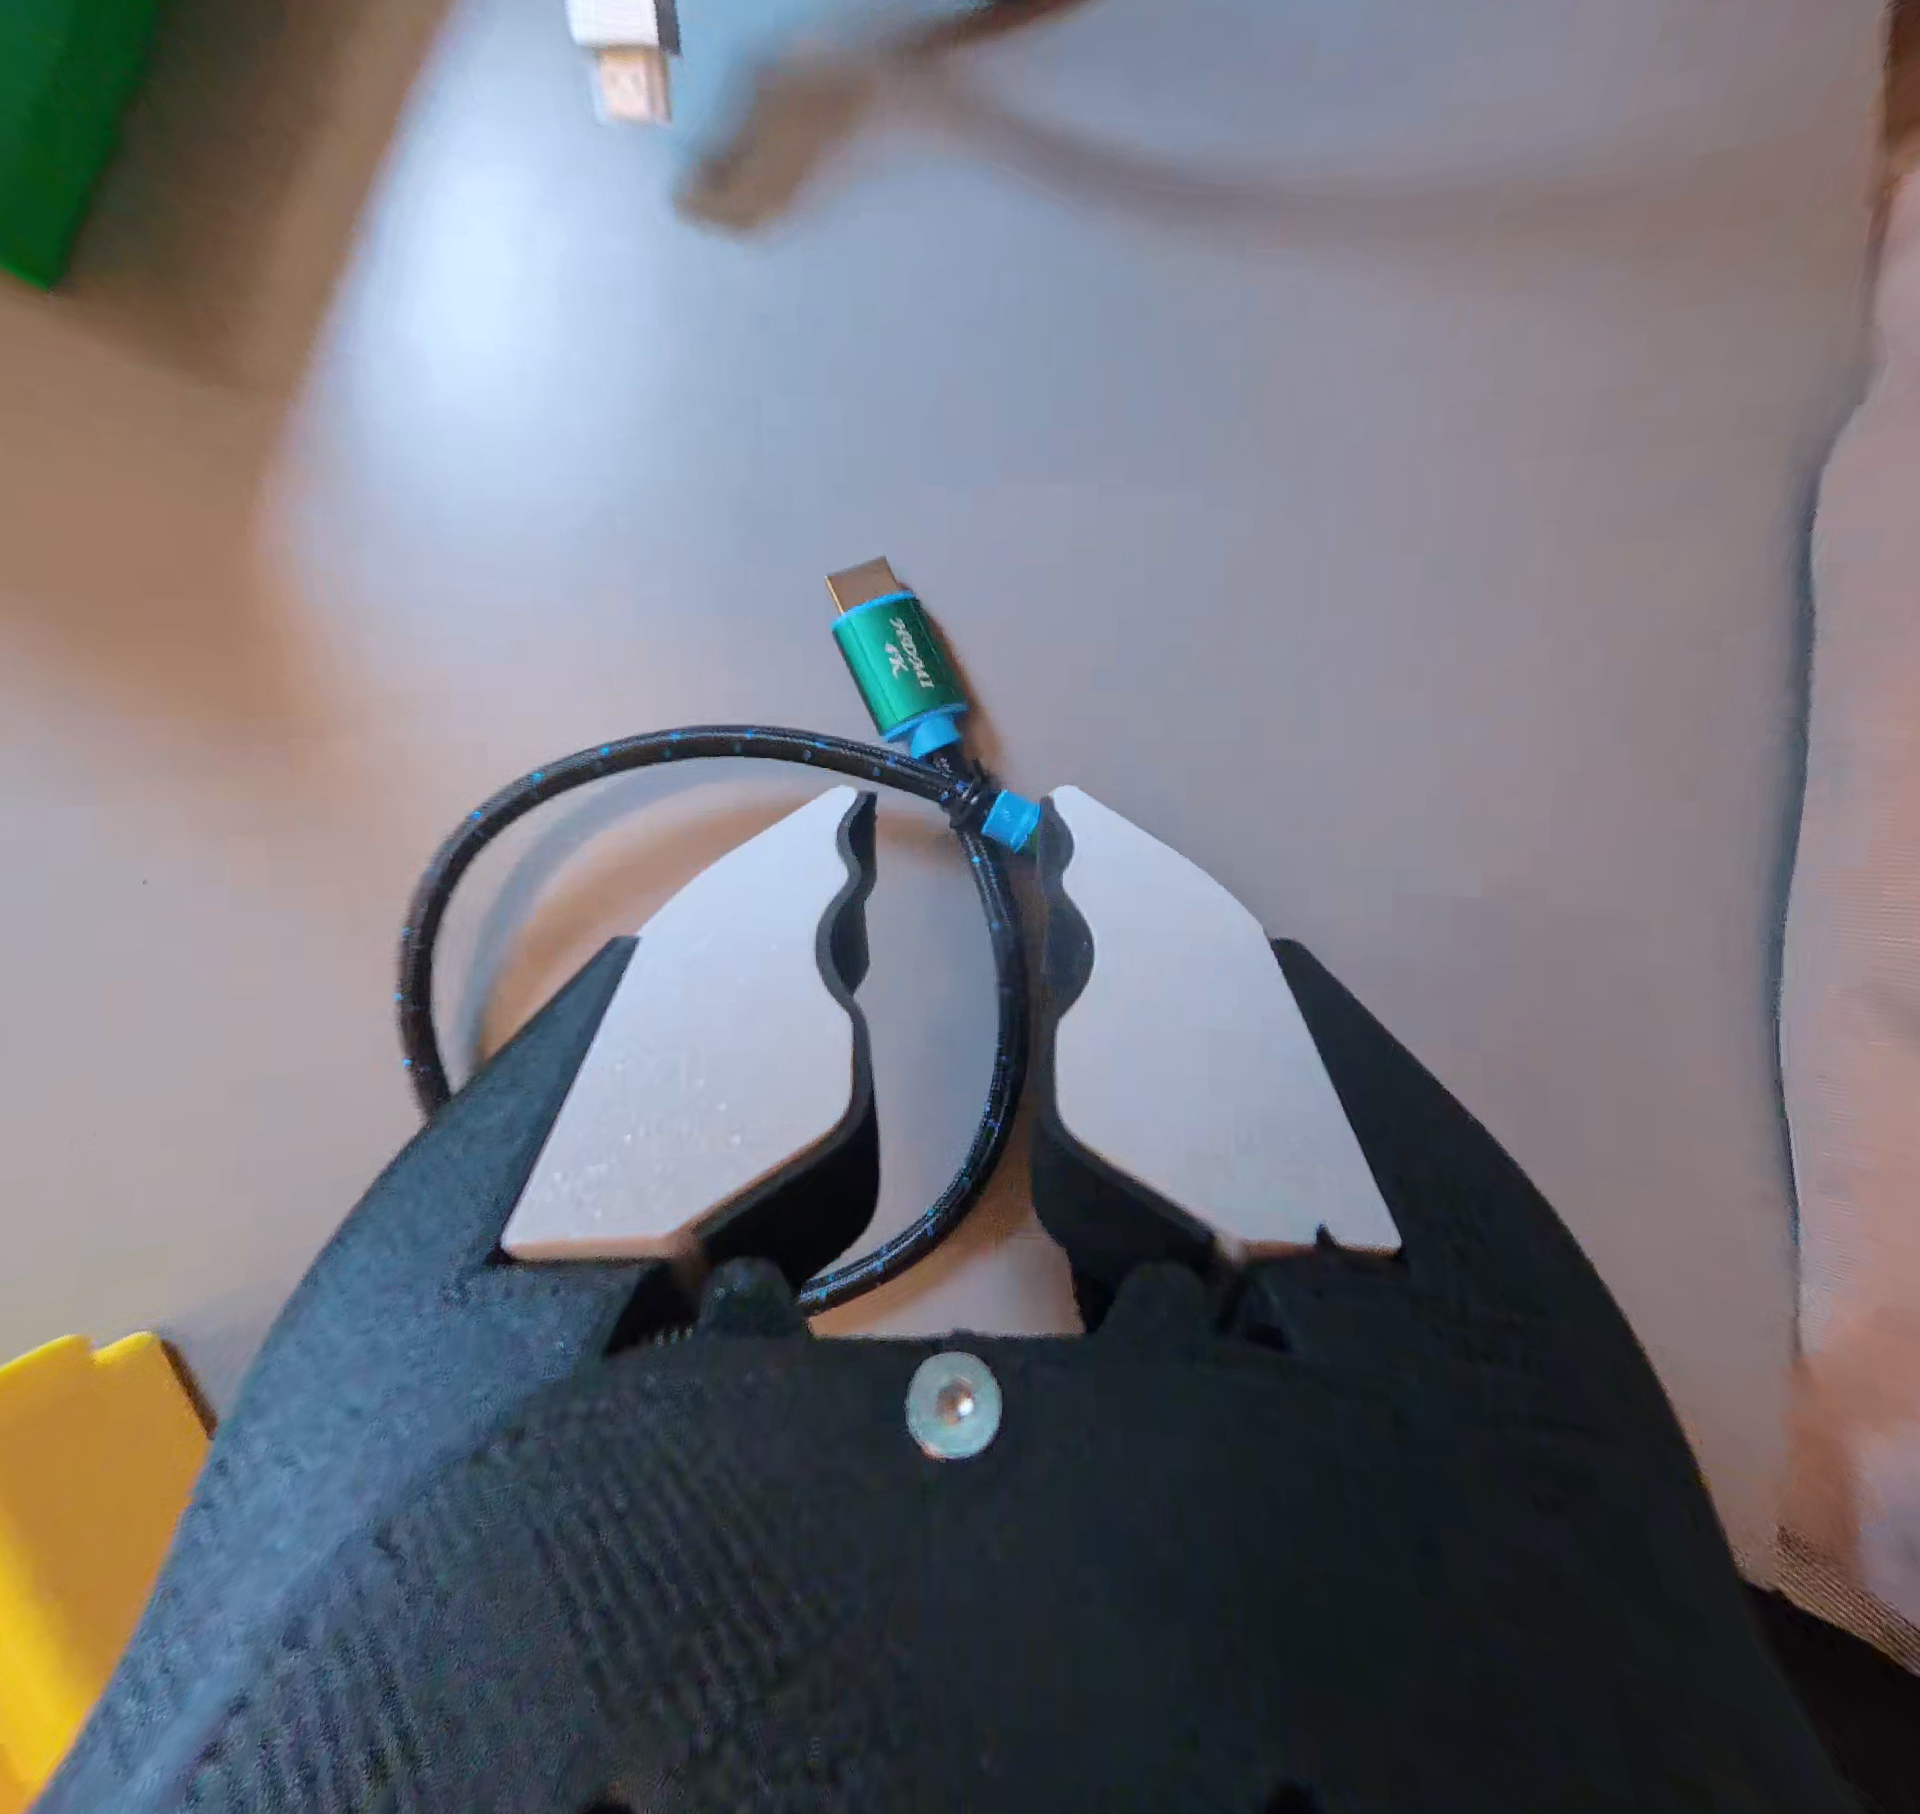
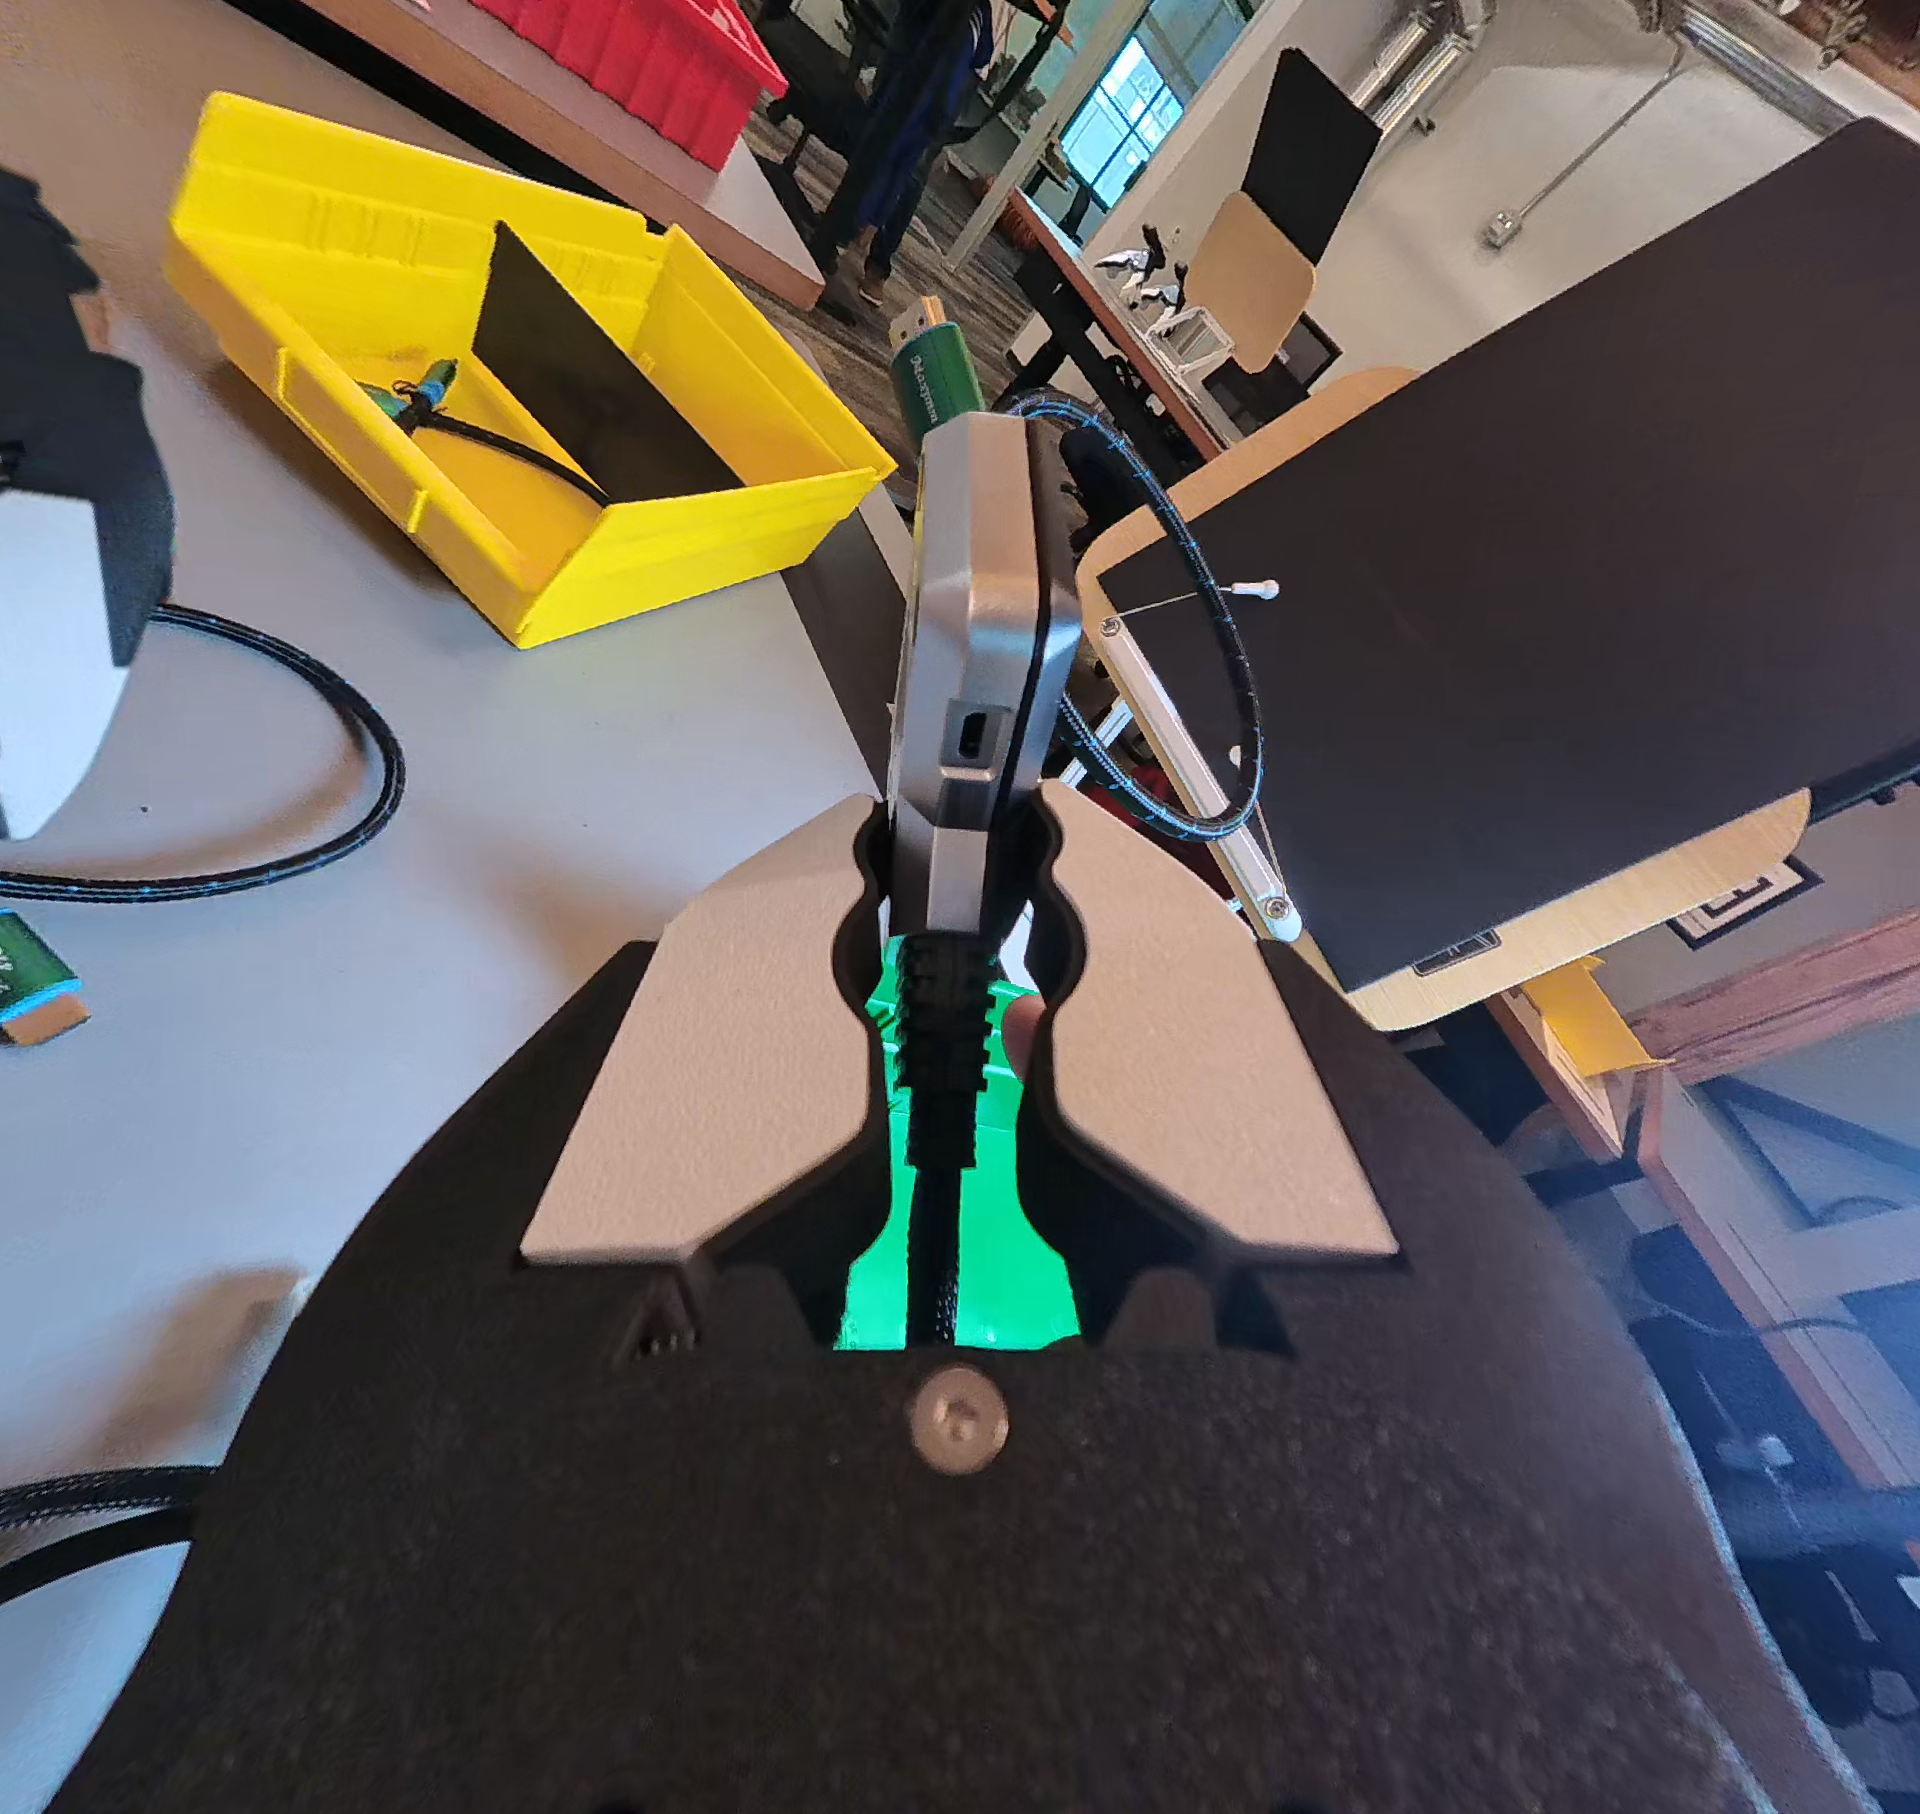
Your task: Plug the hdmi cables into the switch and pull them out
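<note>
Silver switch (image 2: 977, 642) sits clamped in our right gripper (image 2: 961, 829); our left gripper (image 1: 956, 814) hovers parted over the looped cable (image 1: 717, 891).

Grey table (image 1: 1351, 414) — looped cable (image 1: 665, 756), yellow bin (image 2: 727, 528)

bright even overhead light, pale glare patch on the grey tabletop (image 1: 644, 393) in the left wrist view, white plug (image 1: 621, 8) and green bin (image 1: 62, 71) up top smeared with blur, heavy fisheye bend at edges, right wrist view sharper, daylight from far windows (image 2: 1127, 107), soft shadows
</note>
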Tool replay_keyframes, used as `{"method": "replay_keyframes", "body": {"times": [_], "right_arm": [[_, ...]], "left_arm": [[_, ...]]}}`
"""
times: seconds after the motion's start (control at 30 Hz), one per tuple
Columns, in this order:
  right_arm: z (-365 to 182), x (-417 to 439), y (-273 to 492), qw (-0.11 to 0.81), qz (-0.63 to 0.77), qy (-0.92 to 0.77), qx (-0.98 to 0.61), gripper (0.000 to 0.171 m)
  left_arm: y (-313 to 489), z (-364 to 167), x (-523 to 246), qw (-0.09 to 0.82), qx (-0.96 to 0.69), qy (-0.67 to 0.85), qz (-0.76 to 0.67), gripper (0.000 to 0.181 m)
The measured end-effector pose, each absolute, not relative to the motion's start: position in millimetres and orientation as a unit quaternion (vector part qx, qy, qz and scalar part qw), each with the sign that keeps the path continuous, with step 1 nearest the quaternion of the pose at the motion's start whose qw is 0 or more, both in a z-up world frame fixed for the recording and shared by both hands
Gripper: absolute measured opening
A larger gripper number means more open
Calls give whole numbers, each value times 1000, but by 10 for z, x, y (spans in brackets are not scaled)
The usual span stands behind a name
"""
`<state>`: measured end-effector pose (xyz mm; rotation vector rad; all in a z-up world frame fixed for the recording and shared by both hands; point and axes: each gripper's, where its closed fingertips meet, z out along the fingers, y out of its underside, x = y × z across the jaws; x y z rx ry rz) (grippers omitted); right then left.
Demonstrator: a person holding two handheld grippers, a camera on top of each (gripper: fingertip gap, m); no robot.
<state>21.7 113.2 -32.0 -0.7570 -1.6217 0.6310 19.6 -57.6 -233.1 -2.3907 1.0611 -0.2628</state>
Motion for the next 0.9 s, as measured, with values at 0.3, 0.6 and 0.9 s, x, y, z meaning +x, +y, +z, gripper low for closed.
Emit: {"method": "replay_keyframes", "body": {"times": [0.3,0.6,0.9], "right_arm": [[-266,280,1215,591,265,-687,-329,24],[-249,282,1173,595,255,-691,-321,24],[-380,233,1240,611,179,-713,-293,23]], "left_arm": [[-420,-2583,222,220,-910,334,-106,45],[41,-2577,215,316,-887,329,-70,20],[58,-1530,-645,405,-879,252,-26,14]]}}
